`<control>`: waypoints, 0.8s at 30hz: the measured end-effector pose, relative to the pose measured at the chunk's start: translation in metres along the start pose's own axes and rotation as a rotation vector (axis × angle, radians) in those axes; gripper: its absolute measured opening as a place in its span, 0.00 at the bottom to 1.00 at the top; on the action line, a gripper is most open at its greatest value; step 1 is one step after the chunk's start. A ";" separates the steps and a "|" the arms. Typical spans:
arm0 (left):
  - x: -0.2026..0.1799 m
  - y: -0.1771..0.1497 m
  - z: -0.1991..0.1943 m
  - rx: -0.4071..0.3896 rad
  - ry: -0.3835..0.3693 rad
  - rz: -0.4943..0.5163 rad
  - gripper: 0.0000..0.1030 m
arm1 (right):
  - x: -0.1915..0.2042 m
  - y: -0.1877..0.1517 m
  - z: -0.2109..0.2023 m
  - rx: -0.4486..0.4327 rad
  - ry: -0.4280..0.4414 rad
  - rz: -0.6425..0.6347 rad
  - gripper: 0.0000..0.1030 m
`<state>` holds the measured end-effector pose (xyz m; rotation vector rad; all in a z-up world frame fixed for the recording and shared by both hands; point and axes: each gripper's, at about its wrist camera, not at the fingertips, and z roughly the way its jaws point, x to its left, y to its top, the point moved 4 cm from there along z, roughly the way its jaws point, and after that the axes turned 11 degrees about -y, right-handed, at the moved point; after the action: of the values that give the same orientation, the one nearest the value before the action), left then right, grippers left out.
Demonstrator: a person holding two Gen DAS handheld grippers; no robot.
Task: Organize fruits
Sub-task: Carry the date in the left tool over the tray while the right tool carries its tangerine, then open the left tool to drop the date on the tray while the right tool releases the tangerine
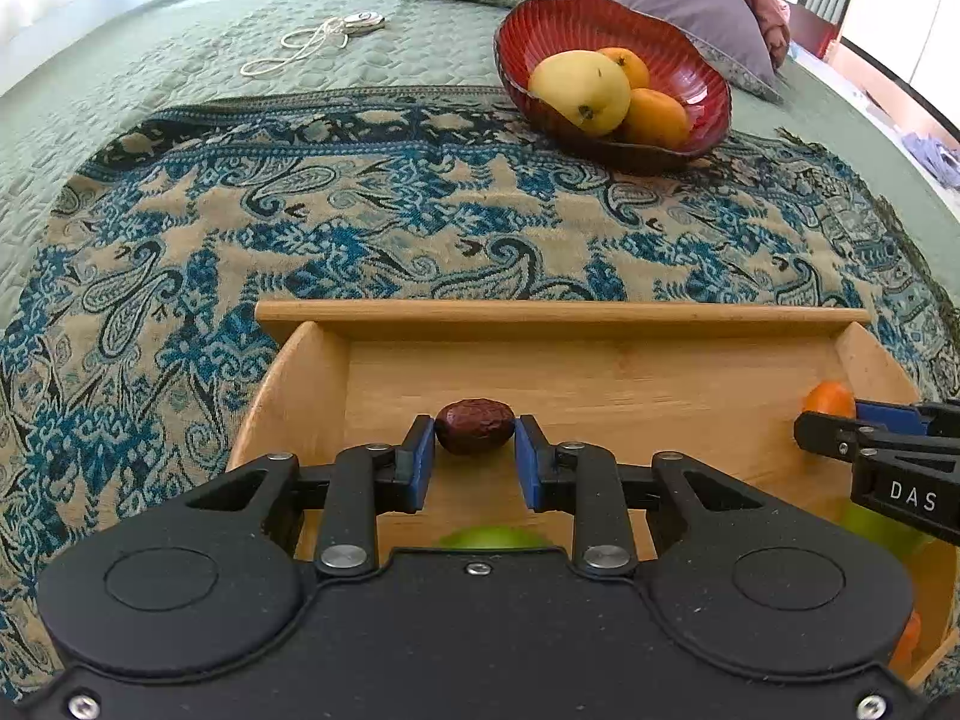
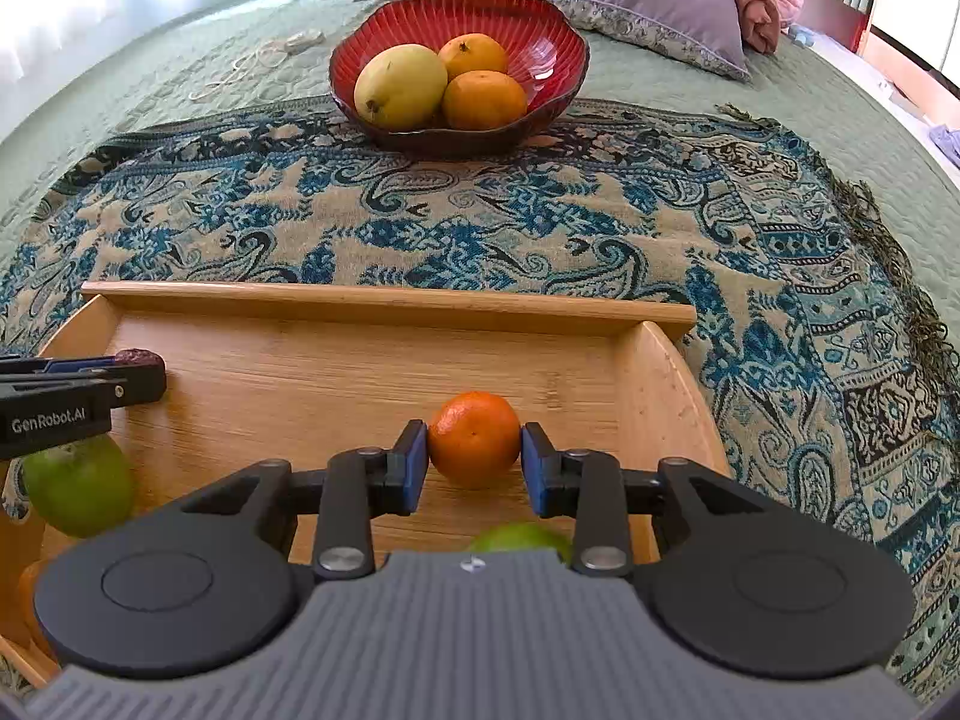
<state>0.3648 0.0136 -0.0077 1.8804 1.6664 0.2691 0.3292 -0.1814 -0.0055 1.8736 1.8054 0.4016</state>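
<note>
Left gripper (image 1: 474, 453) is clamped on a dark red date (image 1: 474, 426), long axis running crosswise between the pads, low over the wooden tray (image 1: 558, 313). Right gripper (image 2: 474, 456) pinches a small orange (image 2: 474, 439) the same way. The red bowl (image 2: 543, 54) sits straight ahead of the right hand, but up and to the right for the left, so the right's closer.

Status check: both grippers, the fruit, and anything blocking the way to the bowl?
Left gripper shut on dark date. Right gripper shut on small orange. Both over wooden tray. Red bowl ahead holds three fruits; path clear.
</note>
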 end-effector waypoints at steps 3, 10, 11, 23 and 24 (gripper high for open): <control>-0.001 0.000 0.001 0.001 0.000 0.003 0.26 | 0.000 -0.001 0.002 0.008 0.002 0.000 0.37; -0.004 -0.001 -0.001 -0.006 0.004 0.027 0.42 | 0.001 0.000 0.003 0.005 0.000 0.002 0.38; -0.005 -0.001 -0.003 -0.011 0.004 0.032 0.48 | 0.001 0.000 0.003 0.004 0.001 0.004 0.45; -0.016 -0.014 -0.057 -0.118 -0.019 0.066 0.78 | -0.004 -0.008 -0.039 -0.118 0.048 -0.001 0.65; -0.018 -0.017 -0.062 -0.126 -0.020 0.073 0.78 | -0.004 -0.010 -0.045 -0.137 0.054 -0.016 0.66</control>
<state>0.3147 0.0160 0.0365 1.8464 1.5329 0.3746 0.2958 -0.1787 0.0271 1.7691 1.7789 0.5604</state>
